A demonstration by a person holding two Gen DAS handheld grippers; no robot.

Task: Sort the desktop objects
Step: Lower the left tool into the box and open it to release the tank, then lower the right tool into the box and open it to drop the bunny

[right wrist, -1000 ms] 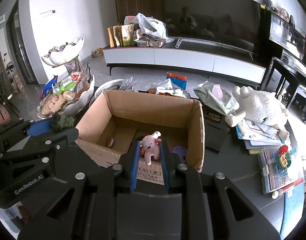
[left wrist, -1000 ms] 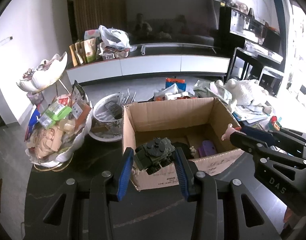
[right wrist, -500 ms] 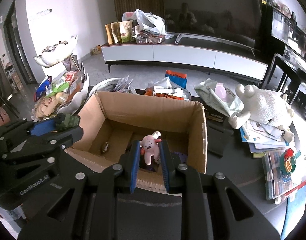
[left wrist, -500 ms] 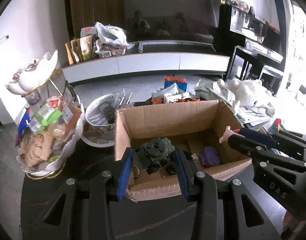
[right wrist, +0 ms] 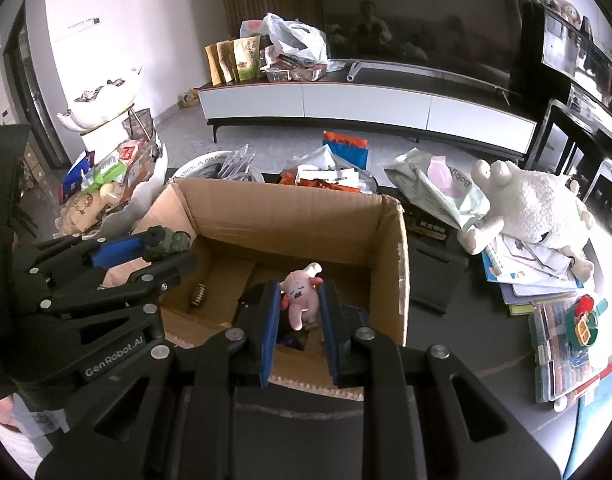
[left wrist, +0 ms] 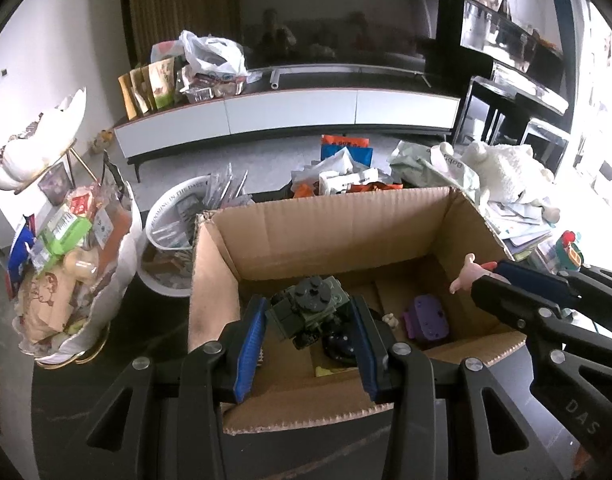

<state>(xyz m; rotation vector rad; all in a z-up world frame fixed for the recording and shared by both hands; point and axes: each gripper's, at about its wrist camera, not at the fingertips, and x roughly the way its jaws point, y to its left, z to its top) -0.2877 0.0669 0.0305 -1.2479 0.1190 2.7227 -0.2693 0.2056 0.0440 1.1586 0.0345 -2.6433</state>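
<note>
Release was under way over the cardboard box [left wrist: 345, 232]: the left hand-held gripper [left wrist: 307, 334] was opening around the green toy tank [left wrist: 309, 308]; the right hand-held gripper [right wrist: 300, 322] clamped the pink figurine [right wrist: 302, 300], which probably needed dropping next.

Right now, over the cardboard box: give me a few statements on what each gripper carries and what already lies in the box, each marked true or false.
1. The left gripper has a green toy tank between its fingers. True; its jaws are opening.
2. The right gripper is empty. False: it is shut on a pink plush figure.
3. A purple toy lies inside the cardboard box. True.
4. The white plush sheep lies inside the box. False: it sits outside, on a pile of books.
5. A small toy football lies in the box. True.
</note>
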